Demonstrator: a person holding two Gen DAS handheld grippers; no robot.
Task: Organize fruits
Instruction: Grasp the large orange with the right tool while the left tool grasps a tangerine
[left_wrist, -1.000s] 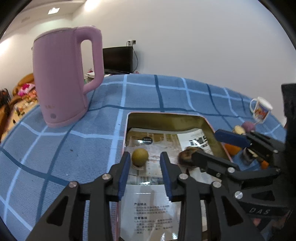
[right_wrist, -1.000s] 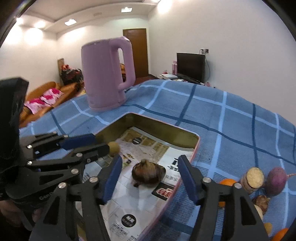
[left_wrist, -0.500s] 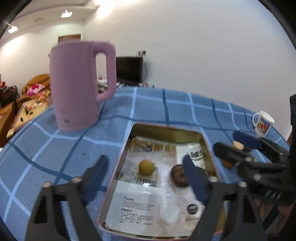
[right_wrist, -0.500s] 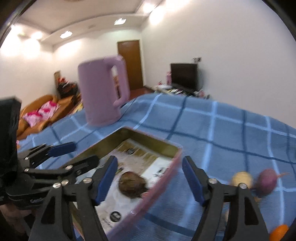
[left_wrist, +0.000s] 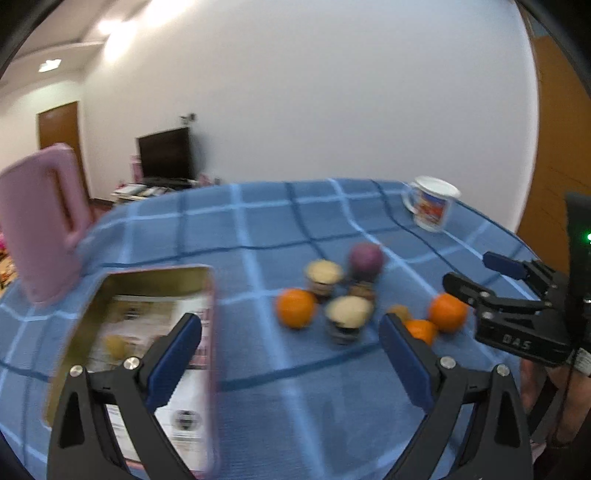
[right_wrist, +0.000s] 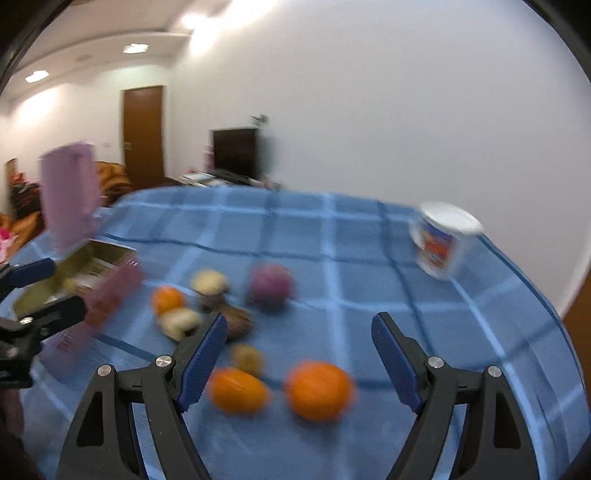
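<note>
A pile of fruit lies on the blue checked cloth: oranges (left_wrist: 295, 308) (right_wrist: 318, 389), a purple round one (left_wrist: 365, 258) (right_wrist: 271, 284), pale cut-topped pieces (left_wrist: 347, 314) and a small brown one (right_wrist: 238, 321). A pink-rimmed tin tray (left_wrist: 208, 332) lined with paper holds a small yellow fruit (left_wrist: 116, 345). My left gripper (left_wrist: 291, 352) is open and empty above the cloth between tray and pile. My right gripper (right_wrist: 299, 360) is open and empty just before two oranges (right_wrist: 240, 391). It also shows in the left wrist view (left_wrist: 480, 277).
A pink kettle (left_wrist: 40, 225) stands left of the tray. A white printed mug (left_wrist: 430, 206) (right_wrist: 443, 242) stands at the far right of the table. The table edge curves away on the right. Both views are motion-blurred.
Both grippers have swung right, away from the tray and toward the fruit pile. The left gripper opened after leaving the yellow fruit in the tray; the brown fruit also stayed in the tray.
</note>
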